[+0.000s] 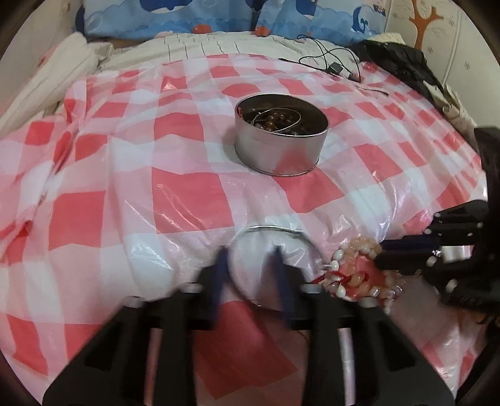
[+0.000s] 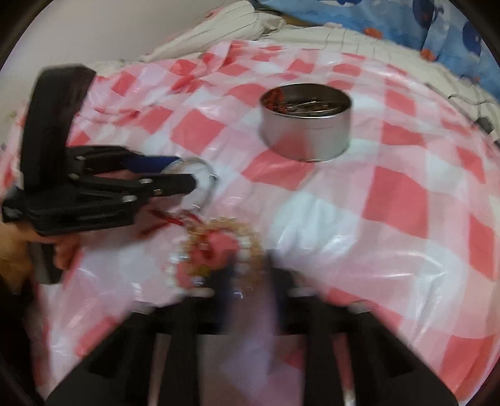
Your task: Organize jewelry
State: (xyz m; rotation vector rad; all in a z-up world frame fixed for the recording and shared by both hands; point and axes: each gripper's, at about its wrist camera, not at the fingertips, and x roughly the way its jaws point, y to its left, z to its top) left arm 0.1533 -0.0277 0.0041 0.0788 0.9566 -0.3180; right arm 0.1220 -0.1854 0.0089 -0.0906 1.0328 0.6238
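A thin silver bangle (image 1: 275, 228) lies on the red-and-white checked plastic sheet (image 1: 125, 156). My left gripper (image 1: 251, 268) stands over its near left arc with narrow jaws, and the wire runs between the blurred blue pads. From the right wrist view the bangle (image 2: 212, 178) sticks out of the left gripper's (image 2: 184, 173) tips. To its right lies a pale bead bracelet (image 1: 359, 246) with a red cord. My right gripper (image 1: 382, 251) is closed on its right edge. In its own blurred view the bracelet (image 2: 218, 225) sits just ahead of the right gripper (image 2: 251, 271).
A round metal tin (image 1: 281, 150) holding brown beads and wire rings stands further back on the sheet, also seen as the tin (image 2: 306, 134). Black cables (image 1: 331, 62), dark clothing (image 1: 400, 62) and blue pillows (image 1: 218, 15) lie beyond. A hand (image 2: 62, 250) holds the left gripper.
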